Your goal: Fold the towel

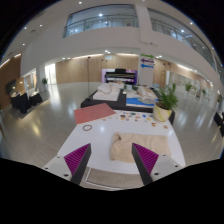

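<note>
The gripper point(112, 163) is hovering with its fingers spread apart and gripping nothing, while the beige towel point(127, 146) is lying on the white counter point(75, 146) just ahead of them, between the two pink pads. Judging by that, the folding is looking barely begun, with the grasp and folds still waiting. A potted plant point(164, 103) is standing at the counter's far edge; no other container is showing clearly.

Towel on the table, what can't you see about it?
- Towel: near edge hidden behind the gripper; the open jaws flank it.
- Its folds: too small to tell, gripper view.
- Small items beside the potted plant: too small to name.
</note>
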A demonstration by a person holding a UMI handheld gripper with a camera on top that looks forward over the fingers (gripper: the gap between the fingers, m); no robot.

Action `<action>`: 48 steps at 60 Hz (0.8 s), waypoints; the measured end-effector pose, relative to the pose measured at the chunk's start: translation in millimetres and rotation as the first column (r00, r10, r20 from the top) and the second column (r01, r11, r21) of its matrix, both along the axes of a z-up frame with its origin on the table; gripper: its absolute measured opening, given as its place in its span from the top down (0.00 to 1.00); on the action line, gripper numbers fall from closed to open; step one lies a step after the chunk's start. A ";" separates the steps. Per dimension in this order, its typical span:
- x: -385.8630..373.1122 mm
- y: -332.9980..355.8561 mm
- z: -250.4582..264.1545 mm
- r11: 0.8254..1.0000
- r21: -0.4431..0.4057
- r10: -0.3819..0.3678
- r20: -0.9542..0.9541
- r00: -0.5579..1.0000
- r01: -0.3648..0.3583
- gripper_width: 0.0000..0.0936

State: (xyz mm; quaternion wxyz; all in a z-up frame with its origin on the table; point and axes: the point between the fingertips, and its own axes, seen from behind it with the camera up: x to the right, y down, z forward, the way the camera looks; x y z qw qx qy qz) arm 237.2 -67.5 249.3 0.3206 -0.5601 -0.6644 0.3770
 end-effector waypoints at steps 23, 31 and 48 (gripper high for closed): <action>-183.1 -14.8 -206.5 0.979 0.167 -0.136 0.127 0.983 0.114 0.09; -198.8 -8.7 -252.5 0.974 0.178 -0.174 0.210 0.962 0.137 0.24; -205.4 15.4 -222.2 0.976 0.107 -0.208 0.230 0.951 0.188 0.99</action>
